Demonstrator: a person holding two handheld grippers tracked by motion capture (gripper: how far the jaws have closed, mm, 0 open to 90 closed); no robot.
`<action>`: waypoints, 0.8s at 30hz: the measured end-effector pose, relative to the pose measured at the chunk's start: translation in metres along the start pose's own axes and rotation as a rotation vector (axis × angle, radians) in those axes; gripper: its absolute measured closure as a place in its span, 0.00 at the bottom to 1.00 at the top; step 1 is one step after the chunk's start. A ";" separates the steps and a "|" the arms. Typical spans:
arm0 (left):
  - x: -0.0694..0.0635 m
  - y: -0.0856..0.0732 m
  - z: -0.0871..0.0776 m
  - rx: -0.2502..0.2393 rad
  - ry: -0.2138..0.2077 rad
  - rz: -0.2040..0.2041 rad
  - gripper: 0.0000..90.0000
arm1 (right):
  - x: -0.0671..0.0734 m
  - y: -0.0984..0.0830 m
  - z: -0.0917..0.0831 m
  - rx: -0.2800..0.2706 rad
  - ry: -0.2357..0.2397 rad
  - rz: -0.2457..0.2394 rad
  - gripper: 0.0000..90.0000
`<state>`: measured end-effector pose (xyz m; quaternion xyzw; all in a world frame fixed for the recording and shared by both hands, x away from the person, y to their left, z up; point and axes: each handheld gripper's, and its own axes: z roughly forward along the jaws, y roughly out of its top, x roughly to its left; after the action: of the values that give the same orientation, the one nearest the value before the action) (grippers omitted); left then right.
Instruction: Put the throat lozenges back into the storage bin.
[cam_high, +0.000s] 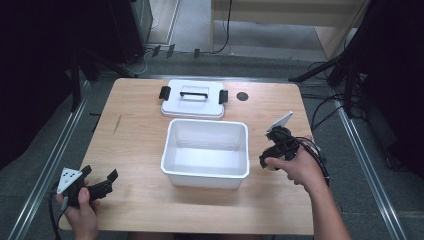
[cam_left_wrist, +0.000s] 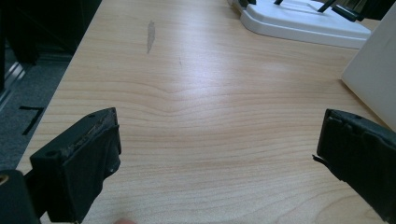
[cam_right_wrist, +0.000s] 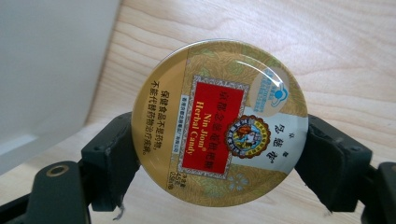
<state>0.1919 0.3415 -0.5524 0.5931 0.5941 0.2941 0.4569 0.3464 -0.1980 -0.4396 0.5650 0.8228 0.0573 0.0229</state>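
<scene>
Rightward, right tongs (cam_right_wrist: 219, 154) clamping candy tin (cam_right_wrist: 219, 122) beside bin (cam_high: 206, 151), left tongs (cam_left_wrist: 219, 154) agape

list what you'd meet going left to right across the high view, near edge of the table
left gripper with open black jaws → white rectangular plastic bin → right gripper in the person's hand

A tub (cam_high: 205, 150) stands at the middle of the table (cam_high: 135, 135), with its lid (cam_high: 192, 100) lying flat just behind it, toward the far edge. A small disc (cam_high: 242, 96) sits right of the lid. The left gripper (cam_high: 100, 184) is at the near left corner, well apart from the tub. The right gripper (cam_high: 275, 150) is just right of the tub (a round tin (cam_right_wrist: 219, 122) sits between its jaws).
</scene>
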 end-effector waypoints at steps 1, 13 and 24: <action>0.000 0.000 0.000 0.000 0.001 0.001 0.00 | 0.002 0.001 -0.005 -0.009 -0.003 -0.009 0.22; -0.001 0.000 0.000 0.002 0.007 0.002 0.00 | 0.020 0.005 -0.039 -0.050 0.010 -0.095 0.22; -0.001 0.000 0.000 0.000 0.006 0.002 0.00 | 0.039 0.018 -0.072 -0.081 0.000 -0.169 0.22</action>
<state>0.1920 0.3408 -0.5523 0.5927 0.5949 0.2964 0.4550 0.3414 -0.1601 -0.3652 0.4922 0.8645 0.0885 0.0507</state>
